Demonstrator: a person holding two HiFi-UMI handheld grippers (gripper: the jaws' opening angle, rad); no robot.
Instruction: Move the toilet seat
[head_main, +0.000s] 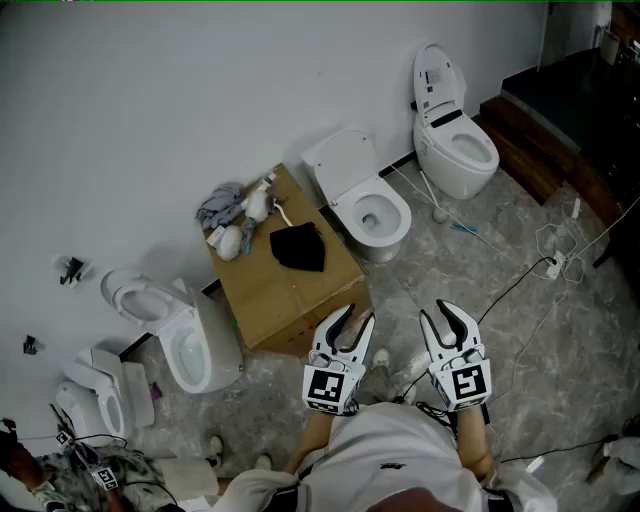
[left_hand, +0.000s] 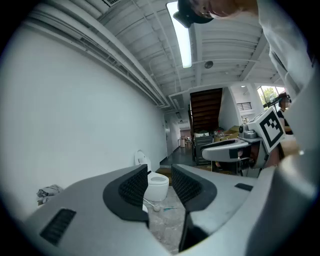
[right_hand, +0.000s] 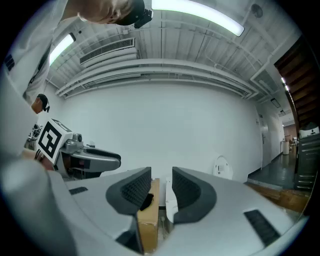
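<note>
A white toilet (head_main: 372, 216) with its lid (head_main: 340, 162) raised against the wall stands beside a cardboard box (head_main: 285, 292). A second toilet (head_main: 455, 150) with its lid up stands further right. Both grippers hover level in front of me, clear of the toilets. My left gripper (head_main: 358, 316) is shut and empty; in the left gripper view the far toilet (left_hand: 157, 188) shows past its jaws. My right gripper (head_main: 448, 309) is shut on nothing; the right gripper view shows the box (right_hand: 147, 220) and the near toilet's lid (right_hand: 170, 200) beyond it.
A black cloth (head_main: 299, 248) and rags (head_main: 222, 206) lie on the box. More toilets (head_main: 190, 346) stand at the left by the wall. Cables (head_main: 555, 266) run over the stone floor at the right, near dark steps (head_main: 560, 110). A person (head_main: 60, 476) crouches at the lower left.
</note>
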